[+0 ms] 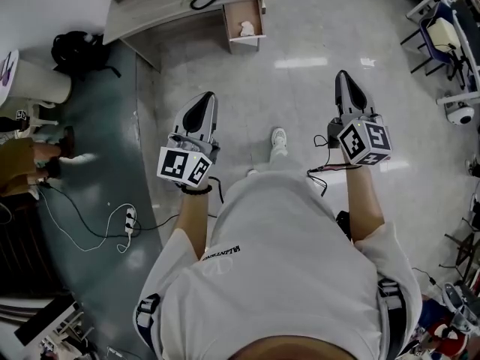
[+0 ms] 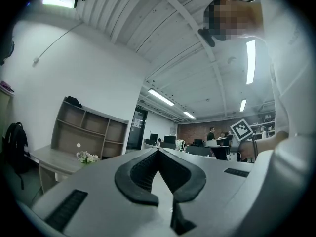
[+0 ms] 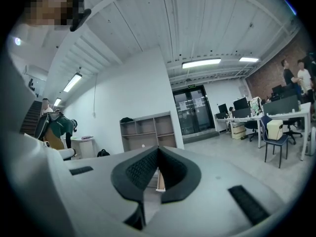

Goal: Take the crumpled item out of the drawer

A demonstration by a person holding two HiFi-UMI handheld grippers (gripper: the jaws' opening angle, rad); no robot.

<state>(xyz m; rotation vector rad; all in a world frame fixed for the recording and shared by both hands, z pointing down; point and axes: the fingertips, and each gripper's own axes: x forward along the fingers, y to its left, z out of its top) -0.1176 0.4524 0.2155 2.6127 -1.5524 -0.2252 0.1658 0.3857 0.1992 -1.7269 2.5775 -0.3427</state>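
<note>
An open drawer (image 1: 244,19) juts from the grey desk (image 1: 150,10) at the far side of the floor, well ahead of both grippers. A white crumpled item (image 1: 247,28) lies inside it. My left gripper (image 1: 208,96) is held out at chest height, shut and empty, with its tips meeting in the left gripper view (image 2: 159,150). At the same height, my right gripper (image 1: 342,74) is also shut with nothing in it, its pads closed together in the right gripper view (image 3: 159,148). Both point toward the desk, far short of the drawer.
A black backpack (image 1: 79,51) sits left of the desk. A power strip with white cable (image 1: 129,220) lies on the floor at my left. Chairs and equipment (image 1: 442,40) crowd the right edge. A shelf unit (image 2: 89,132) and flowers (image 2: 88,157) stand by the desk.
</note>
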